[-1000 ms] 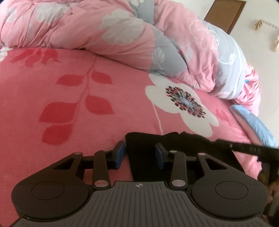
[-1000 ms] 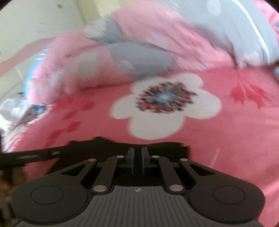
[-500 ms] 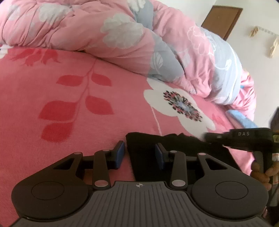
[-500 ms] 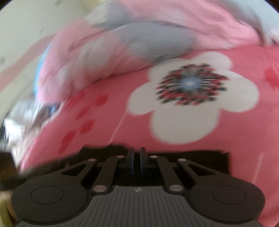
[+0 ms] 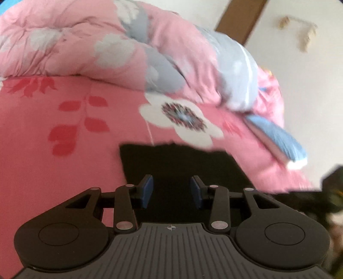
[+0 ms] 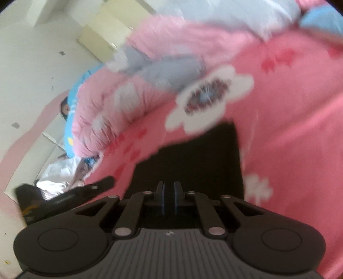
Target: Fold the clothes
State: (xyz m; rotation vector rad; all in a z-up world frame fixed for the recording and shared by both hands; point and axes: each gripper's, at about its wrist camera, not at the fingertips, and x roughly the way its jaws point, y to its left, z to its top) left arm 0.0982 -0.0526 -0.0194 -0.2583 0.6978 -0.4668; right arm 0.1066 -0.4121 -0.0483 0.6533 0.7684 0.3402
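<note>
A black garment [image 5: 182, 163] lies flat on the pink flowered bed sheet [image 5: 42, 120]. My left gripper [image 5: 171, 186] hovers open over its near edge, with both blue pads [image 5: 148, 188] above the cloth and nothing between them. In the right wrist view the same garment [image 6: 193, 154] reaches up to my right gripper [image 6: 168, 188]. That gripper is shut, and the cloth's near edge appears pinched between the pads. The left gripper [image 6: 100, 184] shows as a blurred dark bar at the left. A dark blur at the right edge of the left wrist view is the right gripper [image 5: 331, 178].
A bunched pink and grey quilt [image 5: 107, 43] fills the far side of the bed. A blue cloth [image 5: 276, 137] lies at the bed's right edge. Beyond are a white wall and a brown door [image 5: 240, 19]. White fabric [image 6: 57, 173] is heaped off the bed's left end.
The right gripper swung away to the right and tilted, staying shut. The left gripper moved right so both pads now sit over the garment, and rose slightly. Both views are motion-blurred.
</note>
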